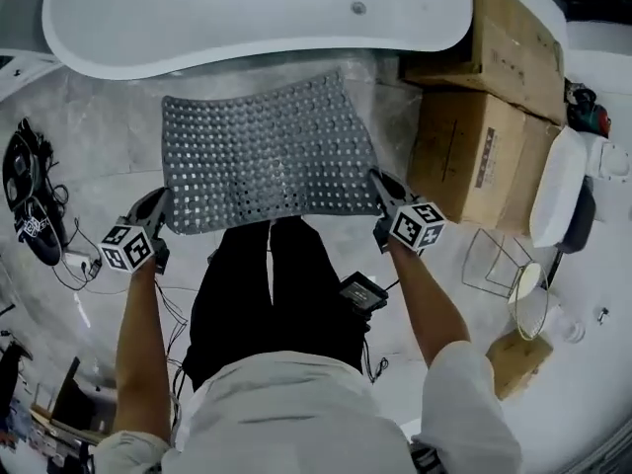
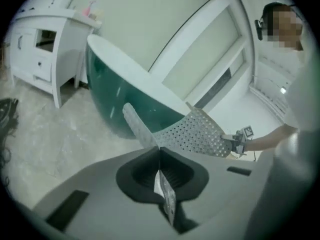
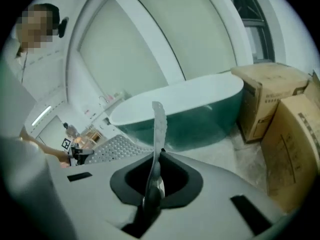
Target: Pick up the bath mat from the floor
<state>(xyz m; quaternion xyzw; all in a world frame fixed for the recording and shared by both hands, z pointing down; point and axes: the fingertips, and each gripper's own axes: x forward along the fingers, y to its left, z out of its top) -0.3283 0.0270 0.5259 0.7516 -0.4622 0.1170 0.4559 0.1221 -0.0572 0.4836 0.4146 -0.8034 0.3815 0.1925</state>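
The bath mat (image 1: 265,152) is a grey perforated sheet, lifted off the floor and stretched between both grippers in front of the tub. My left gripper (image 1: 158,205) is shut on its near left corner; my right gripper (image 1: 379,188) is shut on its near right corner. In the left gripper view the mat (image 2: 192,133) runs from my closed jaws (image 2: 160,151) across to the other gripper. In the right gripper view the mat's edge (image 3: 158,129) stands up out of my closed jaws (image 3: 158,159), and the rest of it sags to the left.
A white bathtub (image 1: 257,13) lies just beyond the mat. Cardboard boxes (image 1: 479,146) stand at the right, with a wire rack (image 1: 494,262) and white fixtures near them. Black shoes and cables (image 1: 30,205) lie on the marble floor at the left. A white cabinet (image 2: 37,54) stands beside the tub.
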